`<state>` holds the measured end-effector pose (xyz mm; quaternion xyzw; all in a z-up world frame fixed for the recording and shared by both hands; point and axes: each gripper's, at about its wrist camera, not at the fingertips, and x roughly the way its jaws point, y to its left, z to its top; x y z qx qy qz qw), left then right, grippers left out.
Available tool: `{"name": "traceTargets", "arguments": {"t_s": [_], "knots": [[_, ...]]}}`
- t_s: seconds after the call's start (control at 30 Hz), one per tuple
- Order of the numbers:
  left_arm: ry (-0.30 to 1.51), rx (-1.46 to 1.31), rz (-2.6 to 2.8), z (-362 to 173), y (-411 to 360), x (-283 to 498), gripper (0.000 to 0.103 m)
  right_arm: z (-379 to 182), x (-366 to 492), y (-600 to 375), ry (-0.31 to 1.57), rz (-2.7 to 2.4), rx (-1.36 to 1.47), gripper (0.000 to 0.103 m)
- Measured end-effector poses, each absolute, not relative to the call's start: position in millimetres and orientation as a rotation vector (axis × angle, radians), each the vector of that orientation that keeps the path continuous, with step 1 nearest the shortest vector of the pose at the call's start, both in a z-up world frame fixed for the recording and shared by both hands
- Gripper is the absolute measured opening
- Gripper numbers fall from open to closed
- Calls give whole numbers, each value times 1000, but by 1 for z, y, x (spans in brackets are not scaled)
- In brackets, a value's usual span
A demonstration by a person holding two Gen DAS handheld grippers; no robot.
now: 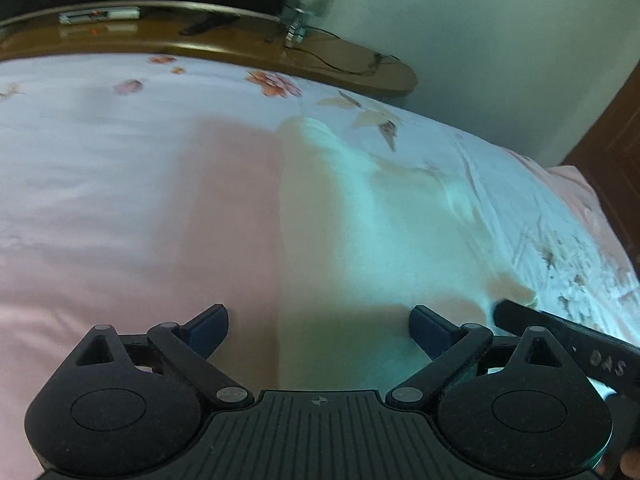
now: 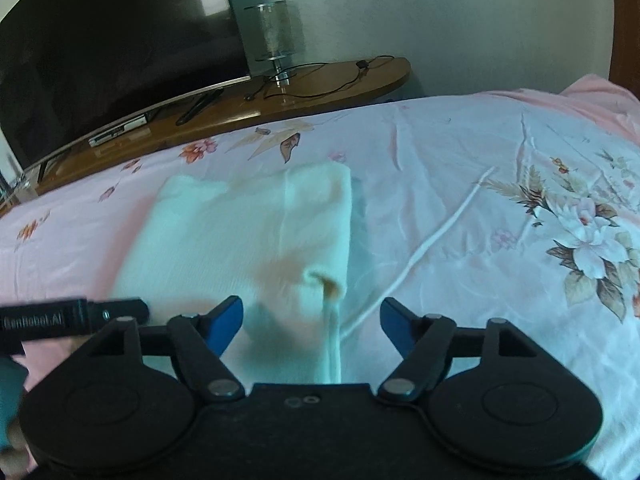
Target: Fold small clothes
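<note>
We read this as between folds: both the left gripper (image 1: 318, 326) and right gripper (image 2: 311, 320) hover with fingers apart, holding nothing. The cloth (image 2: 248, 236) lies part-folded just ahead of both. Next, we judge, each must close on a near edge.

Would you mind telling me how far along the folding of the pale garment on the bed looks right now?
Done: the pale garment lies on the floral bedsheet as a fairly compact rectangle, apparently already folded over at least once. In hand: nothing; the left gripper and right gripper are both open above its near edge. Left: probably another fold and tucking the loose white cord trailing beside it.
</note>
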<state>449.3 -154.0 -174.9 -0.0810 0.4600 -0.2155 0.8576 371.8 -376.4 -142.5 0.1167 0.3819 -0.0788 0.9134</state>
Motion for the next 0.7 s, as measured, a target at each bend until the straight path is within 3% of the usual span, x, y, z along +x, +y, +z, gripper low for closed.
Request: {"name": "traceTargets", "arguments": {"t_s": [0.47,0.57,0.7], "knots": [[939,-157,-478,-181,-173,456,96,-169,399,-388,833,-82,343,79],[940,-169,-499,-181,-176,457,88,-168,401,-391,838,-58,364,71],[941,-173,-503,-181,-178,458,87,-169,400,-395,839,-56,394,71]]}}
